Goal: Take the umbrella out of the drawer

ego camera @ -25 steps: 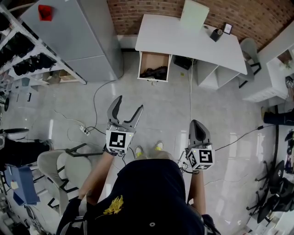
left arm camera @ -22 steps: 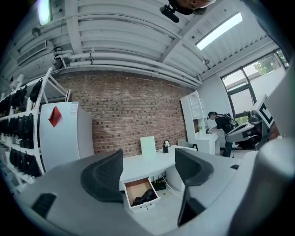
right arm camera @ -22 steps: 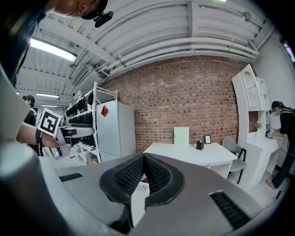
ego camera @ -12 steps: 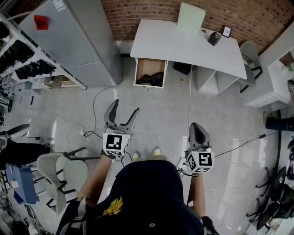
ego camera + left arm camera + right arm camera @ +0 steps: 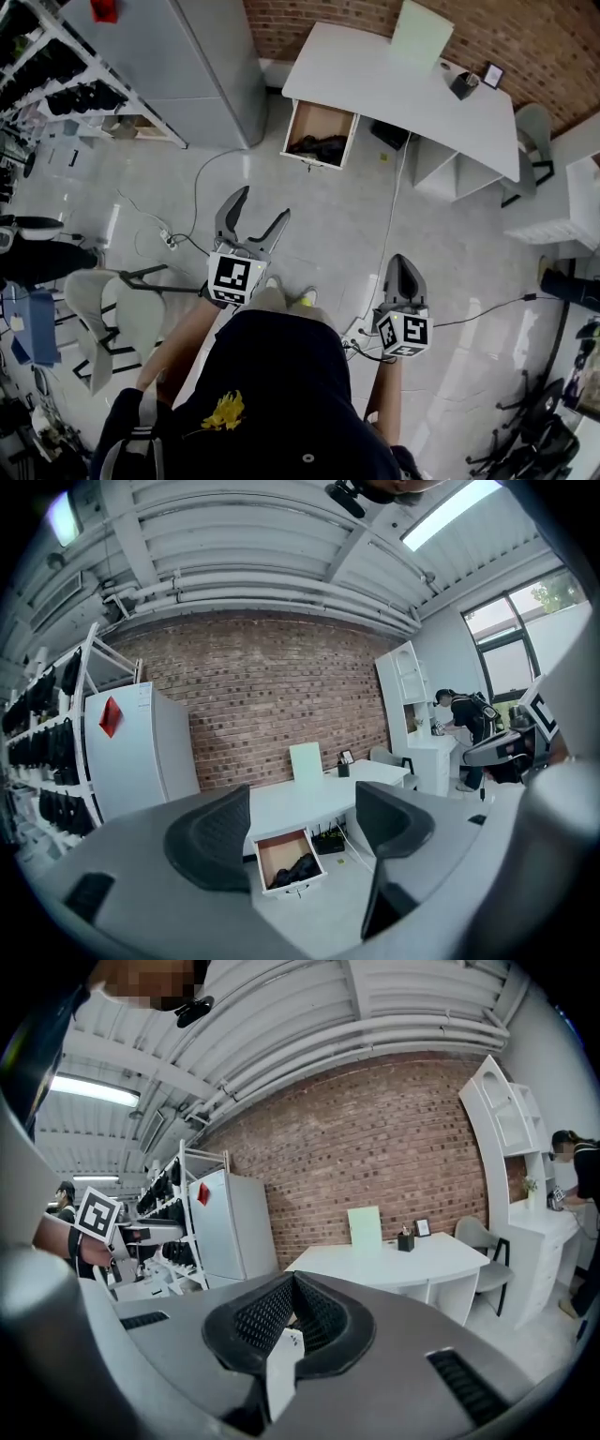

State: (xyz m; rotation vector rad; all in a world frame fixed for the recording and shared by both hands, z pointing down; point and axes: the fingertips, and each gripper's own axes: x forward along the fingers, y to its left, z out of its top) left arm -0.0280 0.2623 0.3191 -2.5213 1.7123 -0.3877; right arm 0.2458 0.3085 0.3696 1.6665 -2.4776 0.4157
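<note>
Floor: the biggest thing here, pale and shiny, with a thin cable lying across it. A person stands out in the middle of it, facing the counter.
Grey cabinet: tall, standing against the brick wall just left of the counter.
Counter: white and long, set against the brick wall. A pale green board leans at its back edge. A small dark pot sits near its right end.
Drawer: under the counter's left end, pulled out past the near edge. It is open at the top and brown inside.
Left tongs: spread wide with nothing between them. They point at the drawer, which shows right in the gap in the left gripper view. They are well apart from it.
Right tongs: pressed together and pinching nothing that I can see. They are held lower, and further from the counter than the left ones.
Umbrella: I think it is the dark bundle lying in the drawer, close to the drawer's front wall. Nothing is touching it.
Step in hand: the walk up to the drawer. The drawer is already open, and the umbrella has not been picked up yet.
Next move: go closer to the counter's near edge. Reach the spread left tongs down into the drawer and put one on each side of the dark bundle. Squeeze, then lift it straight up so it clears the drawer walls.
</note>
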